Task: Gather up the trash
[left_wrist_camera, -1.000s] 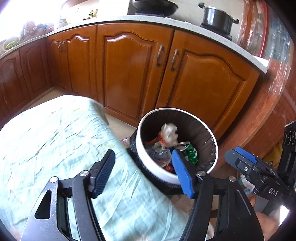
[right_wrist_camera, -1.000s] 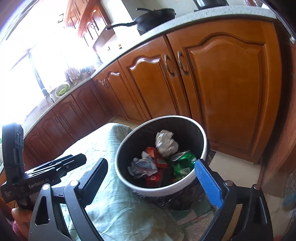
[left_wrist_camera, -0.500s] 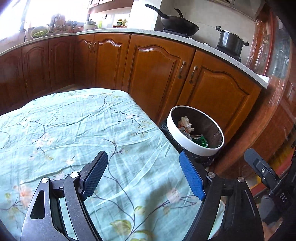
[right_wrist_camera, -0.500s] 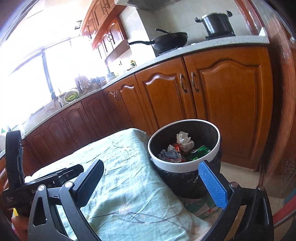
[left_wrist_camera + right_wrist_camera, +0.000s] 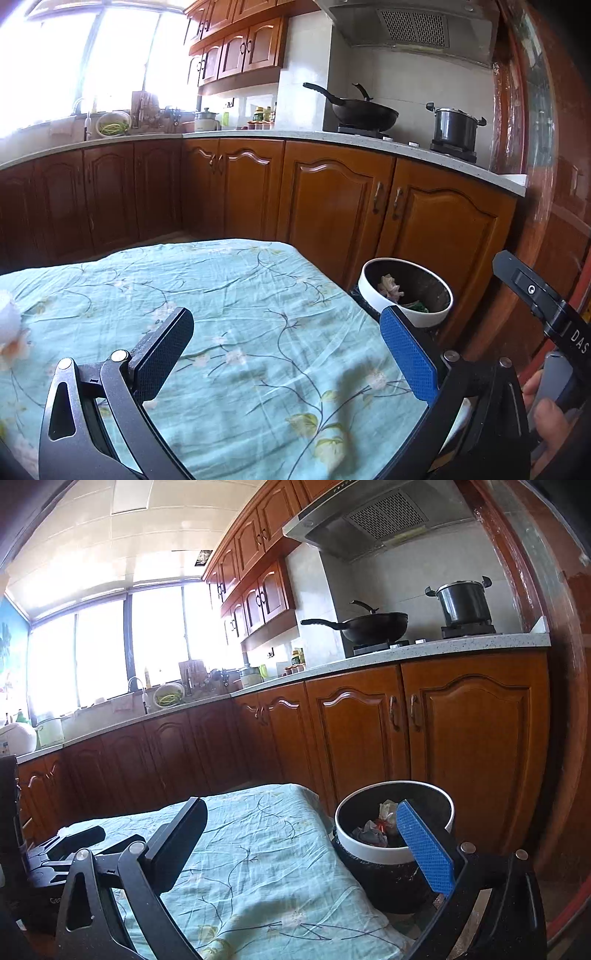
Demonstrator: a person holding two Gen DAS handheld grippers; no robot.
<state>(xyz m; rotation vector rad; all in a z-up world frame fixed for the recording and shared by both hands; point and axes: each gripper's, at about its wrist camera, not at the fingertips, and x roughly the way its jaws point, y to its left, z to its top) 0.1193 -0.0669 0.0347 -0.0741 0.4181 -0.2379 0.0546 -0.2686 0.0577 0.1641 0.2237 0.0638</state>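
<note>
left wrist: white wad (image 5: 8, 317) on tablecloth (image 5: 258, 295) | right wrist: (unseen)

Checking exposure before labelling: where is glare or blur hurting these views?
Left wrist view: the bright kitchen window is blown out; a white object at the left edge is blurred. Right wrist view: window overexposed; round white-rimmed trash bin stays sharp.

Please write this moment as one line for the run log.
left gripper: open, empty | right gripper: open, empty | trash bin: holds trash, beside table | tablecloth: white object at left edge
</note>
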